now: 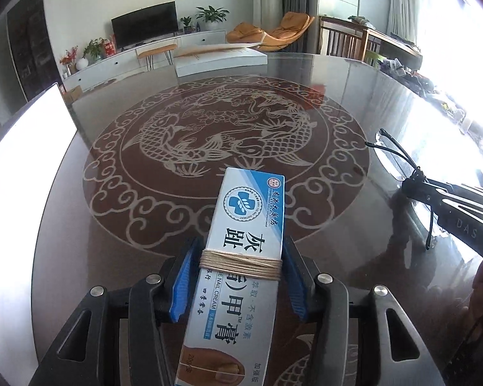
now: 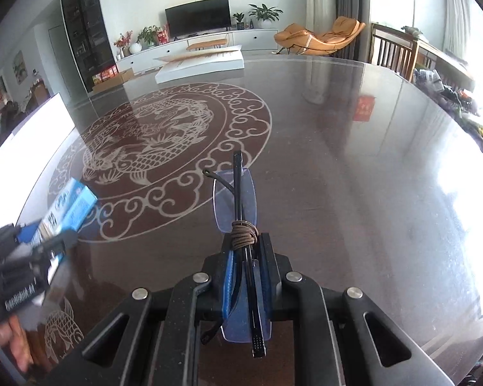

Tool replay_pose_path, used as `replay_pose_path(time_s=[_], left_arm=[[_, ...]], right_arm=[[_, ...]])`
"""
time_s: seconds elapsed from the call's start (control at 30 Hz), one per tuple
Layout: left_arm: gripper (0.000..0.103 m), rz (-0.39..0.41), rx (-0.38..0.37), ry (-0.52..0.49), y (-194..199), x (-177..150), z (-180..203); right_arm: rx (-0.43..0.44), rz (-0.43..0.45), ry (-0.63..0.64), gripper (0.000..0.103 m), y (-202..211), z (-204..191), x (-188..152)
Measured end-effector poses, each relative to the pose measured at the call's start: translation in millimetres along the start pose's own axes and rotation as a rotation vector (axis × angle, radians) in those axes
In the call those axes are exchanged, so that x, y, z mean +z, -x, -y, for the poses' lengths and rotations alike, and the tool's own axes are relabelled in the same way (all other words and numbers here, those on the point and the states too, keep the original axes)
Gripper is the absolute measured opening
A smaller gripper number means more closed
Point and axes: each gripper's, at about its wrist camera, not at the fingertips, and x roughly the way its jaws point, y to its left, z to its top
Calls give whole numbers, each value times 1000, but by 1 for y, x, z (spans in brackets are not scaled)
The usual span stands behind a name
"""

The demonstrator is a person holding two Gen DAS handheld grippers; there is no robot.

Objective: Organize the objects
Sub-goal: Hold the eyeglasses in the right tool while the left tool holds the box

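Left gripper (image 1: 241, 257) has the cream box (image 1: 241, 241) between its pads w/ jaws half apart, right gripper (image 2: 246, 257) is clamped on folded glasses (image 2: 238, 199) over the table (image 2: 354, 177), imo set both down slow & flat

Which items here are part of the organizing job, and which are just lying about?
In the job: nail cream box between the left gripper pads; folded glasses in the right gripper.

Lying about: flat white box, white board, fish-pattern table.
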Motion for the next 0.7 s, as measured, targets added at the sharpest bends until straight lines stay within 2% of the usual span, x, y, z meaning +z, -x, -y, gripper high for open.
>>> replay_pose_path(time_s=[0.03, 0.13, 0.17, 0.2, 0.27, 0.3, 0.4, 0.57, 0.7], left_arm=[[64, -6, -9, 29, -2, 1, -5], [77, -21, -12, 43, -4, 3, -8], [80, -27, -2, 28, -5, 3, -5], [89, -34, 2, 16, -6, 3, -2], [99, -54, -4, 24, -10, 4, -5], [103, -64, -3, 29, -12, 4, -7], [103, -69, -4, 28, -13, 5, -8], [103, -68, -4, 28, -13, 4, -8], [103, -69, -4, 28, -13, 4, -8]], right_arm=[[-1, -1, -1, 16, 0, 0, 2], [-12, 0, 18, 19, -1, -3, 7], [-15, 0, 27, 25, -5, -8, 11], [-27, -2, 45, 31, -7, -12, 14], [-58, -15, 70, 61, -10, -17, 13], [-65, -12, 76, 63, -10, -20, 14], [-66, -20, 65, 63, -11, -19, 13], [-58, -27, 23, 73, -11, -11, 14], [-61, -31, 24, 75, -11, -11, 14]])
